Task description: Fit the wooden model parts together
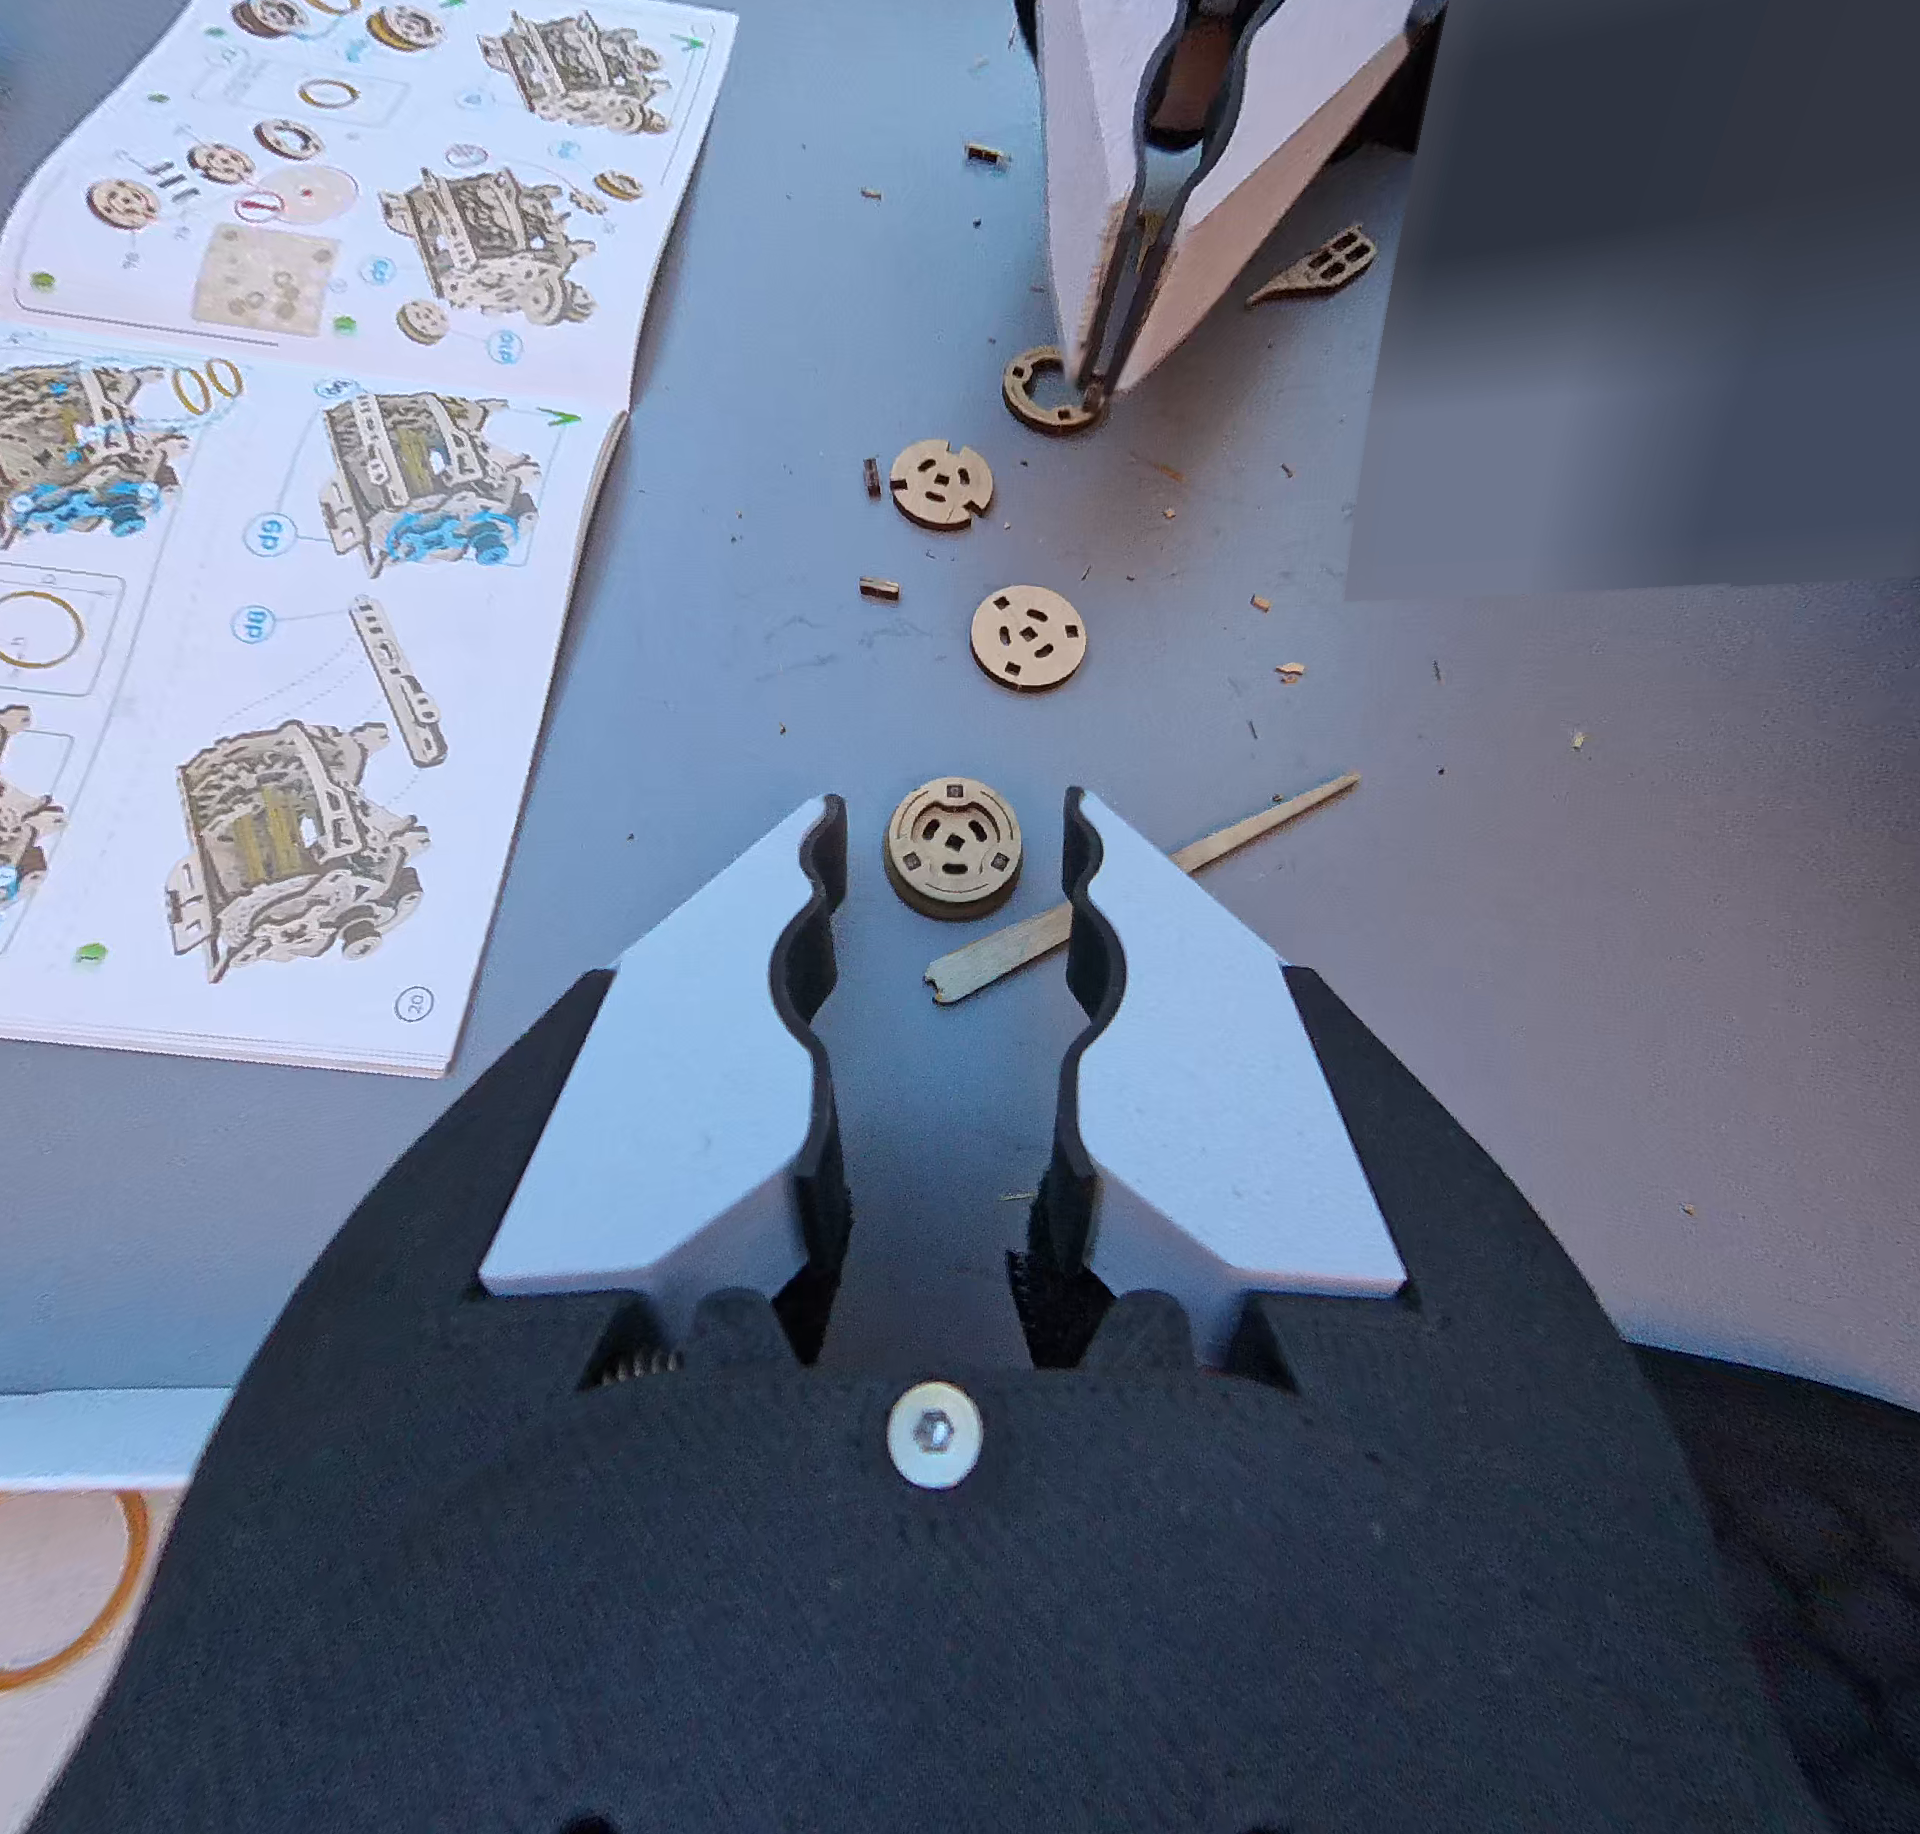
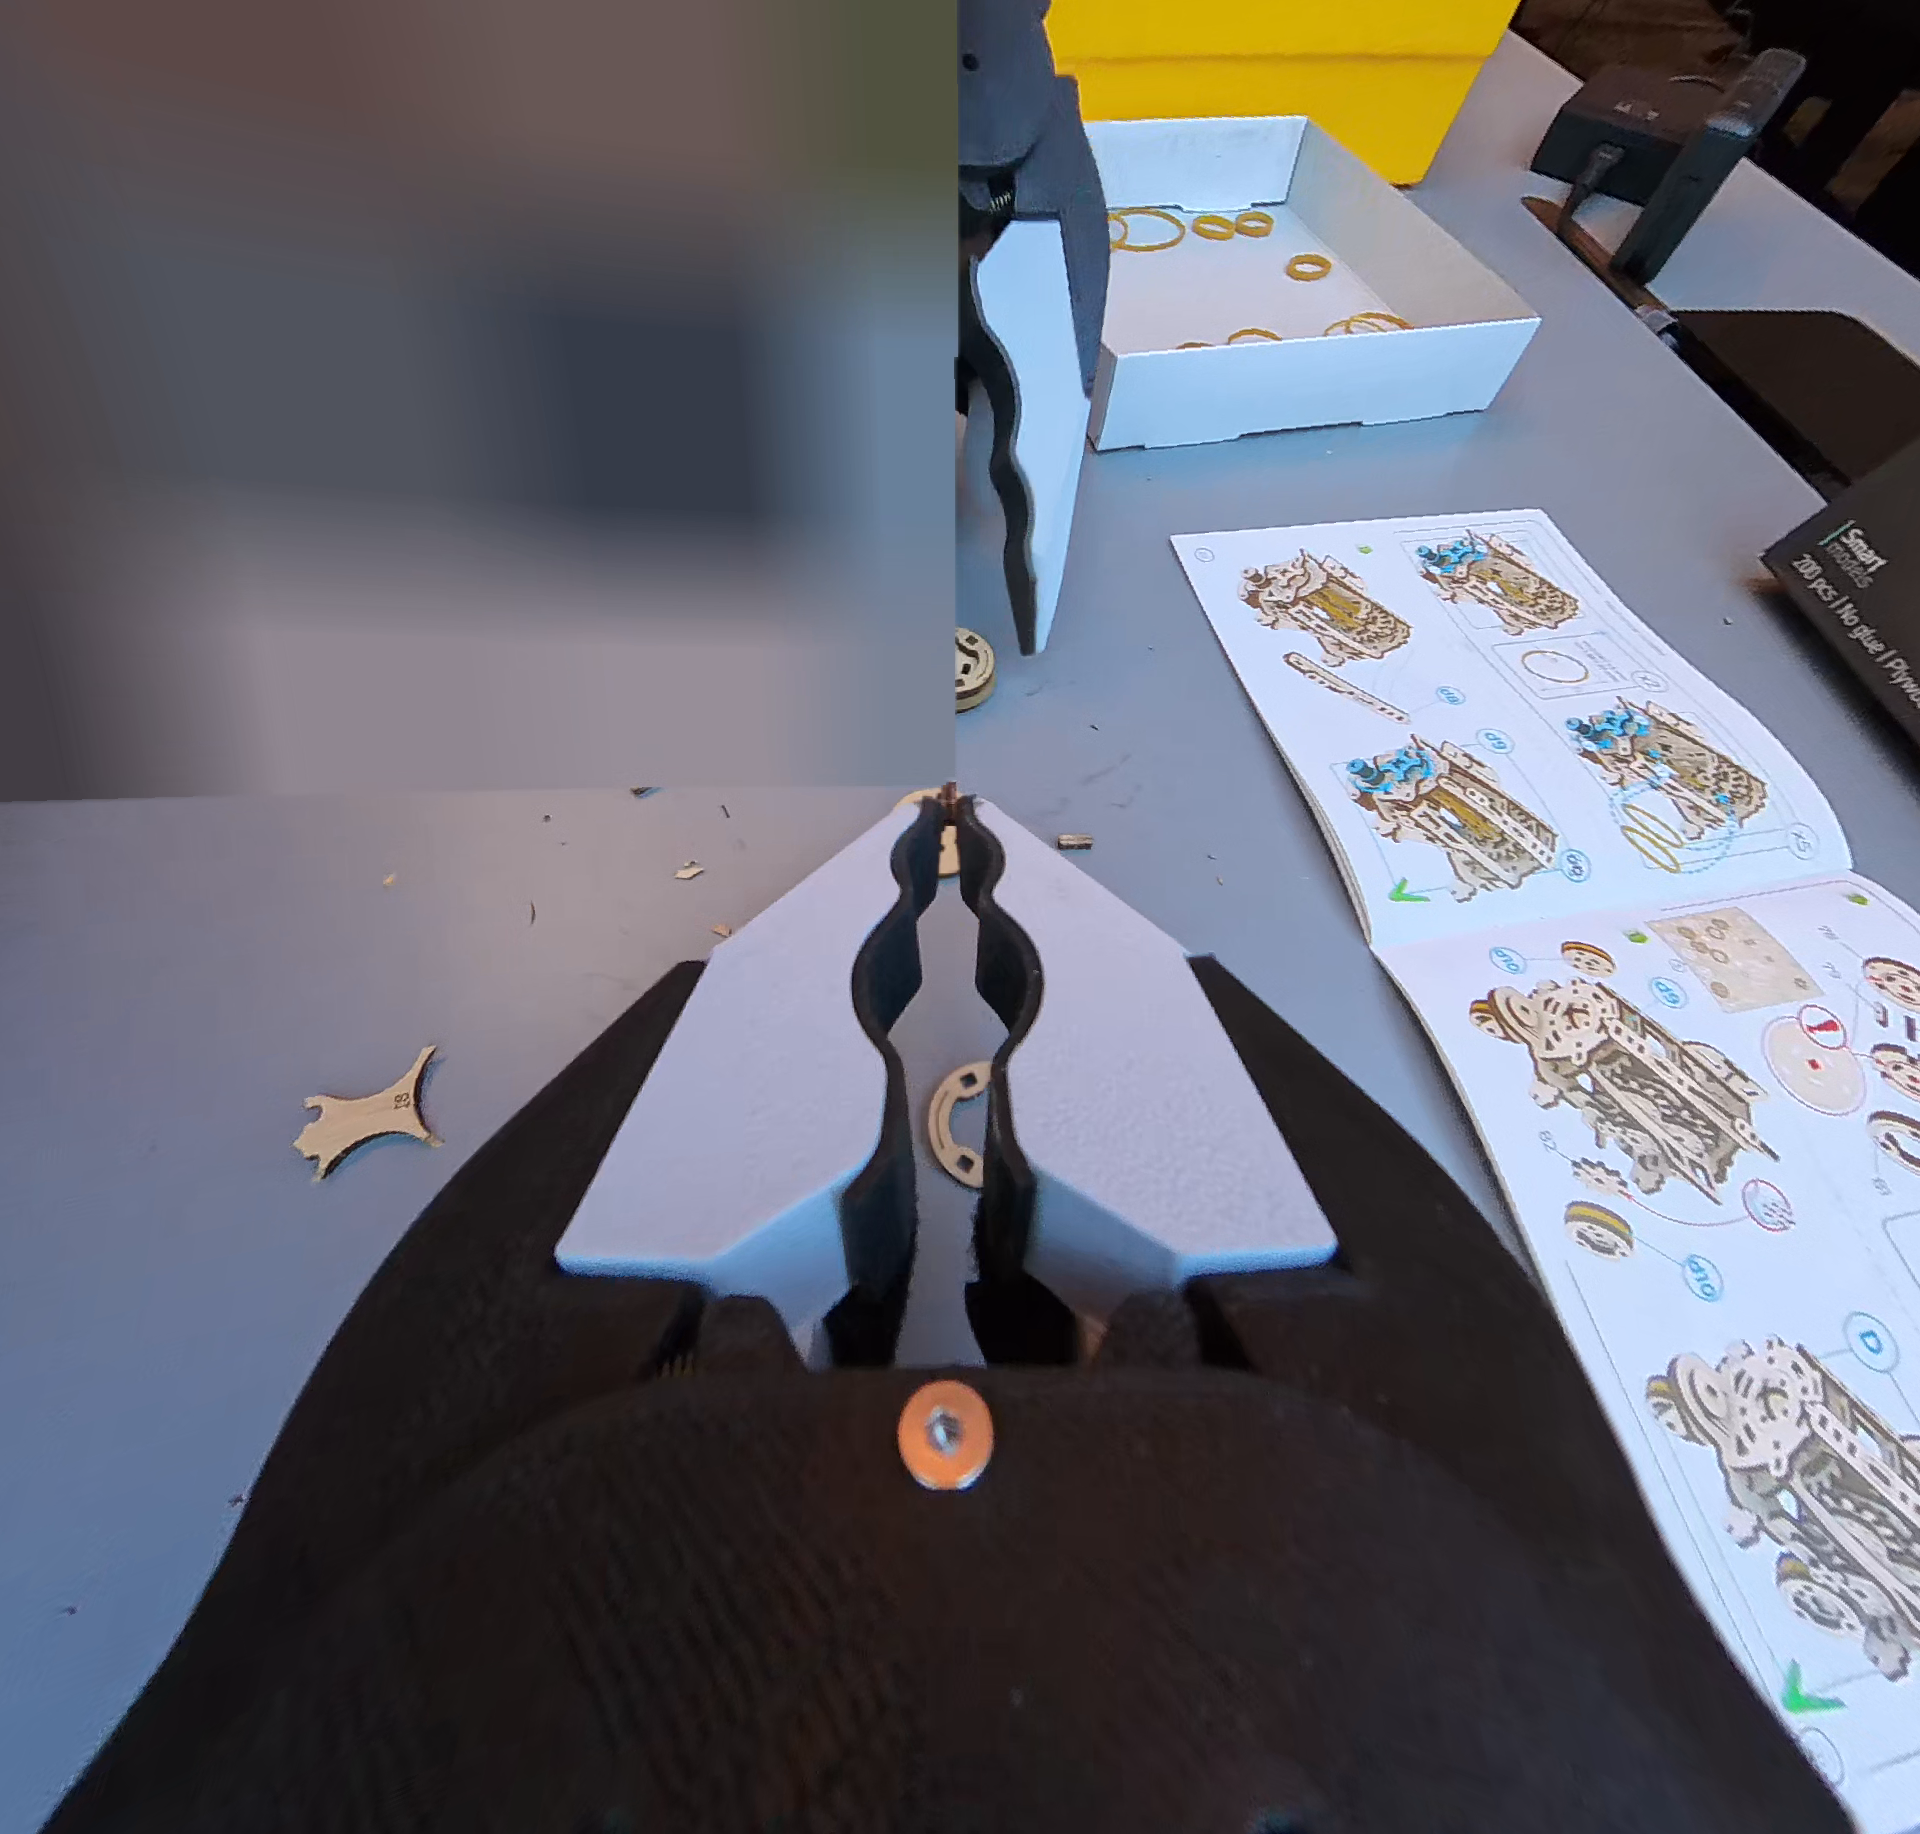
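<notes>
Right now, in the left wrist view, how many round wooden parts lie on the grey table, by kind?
Flat pale wooden discs with holes: 2
Thick stacked wooden wheel: 1
Open wooden ring: 1
Total: 4

A flat grey tabletop (image 1: 748, 330) is seen under and ahead of the claw in both views; it is marked with scuffs and strewn with small wood chips. In the right wrist view, a yellow bin (image 2: 1278, 18) is set at the table's far edge, ahead and right of the claw. A white open tray (image 2: 1320, 387) is placed in front of that bin. Dark equipment (image 2: 1662, 153) is located farther right. A black box (image 2: 1860, 600) is cut off by the right frame edge. A dim room is visible beyond the table at top right. The tabletop is lit evenly, and soft shadows are cast.
</notes>
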Demonstrator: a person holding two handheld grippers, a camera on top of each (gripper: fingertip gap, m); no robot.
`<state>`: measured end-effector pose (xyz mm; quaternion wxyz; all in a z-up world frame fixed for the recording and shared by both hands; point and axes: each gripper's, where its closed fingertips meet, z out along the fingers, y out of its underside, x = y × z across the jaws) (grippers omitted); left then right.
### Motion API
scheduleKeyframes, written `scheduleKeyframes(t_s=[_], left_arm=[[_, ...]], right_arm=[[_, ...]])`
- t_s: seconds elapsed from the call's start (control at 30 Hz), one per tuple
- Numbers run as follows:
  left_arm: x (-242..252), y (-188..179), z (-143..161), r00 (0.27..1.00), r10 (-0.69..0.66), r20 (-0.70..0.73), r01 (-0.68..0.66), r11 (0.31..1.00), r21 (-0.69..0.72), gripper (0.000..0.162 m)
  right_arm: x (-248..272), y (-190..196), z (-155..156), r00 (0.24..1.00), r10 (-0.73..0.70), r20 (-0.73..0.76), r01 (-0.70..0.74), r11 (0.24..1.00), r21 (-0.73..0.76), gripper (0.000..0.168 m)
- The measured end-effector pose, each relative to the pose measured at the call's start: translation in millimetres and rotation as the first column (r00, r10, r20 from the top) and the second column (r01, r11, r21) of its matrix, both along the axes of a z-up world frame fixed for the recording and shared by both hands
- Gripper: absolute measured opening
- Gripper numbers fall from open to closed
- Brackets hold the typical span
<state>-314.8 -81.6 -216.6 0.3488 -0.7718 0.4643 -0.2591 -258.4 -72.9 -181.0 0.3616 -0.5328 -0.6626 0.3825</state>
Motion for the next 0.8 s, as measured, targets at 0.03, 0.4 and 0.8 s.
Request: scheduleKeyframes(t_s=[0.03, 0.4, 0.8], left_arm=[[-1.0, 0.2, -3.9, 1.0, 0.004, -0.02, -0.004, 1.0, -0.003, 0.039], [-2.5, 10.1, -8.6, 0.986, 0.145, -0.08, -0.142, 0.989, 0.04, 0.026], [-7.6, 27.1, 30.2, 0.89, 0.455, 0.01, -0.454, 0.889, -0.062, 0.026]], right_arm=[[-0.3, -1.3, 0.2, 1.0, 0.005, -0.002, -0.005, 1.0, -0.006, 0.001], [-0.9, 4.0, 2.9, 1.0, -0.009, -0.021, 0.009, 1.0, -0.029, 0.001], [-0.6, 3.9, 6.5, 0.999, -0.006, -0.032, 0.006, 1.0, 0.002, 0.001]])
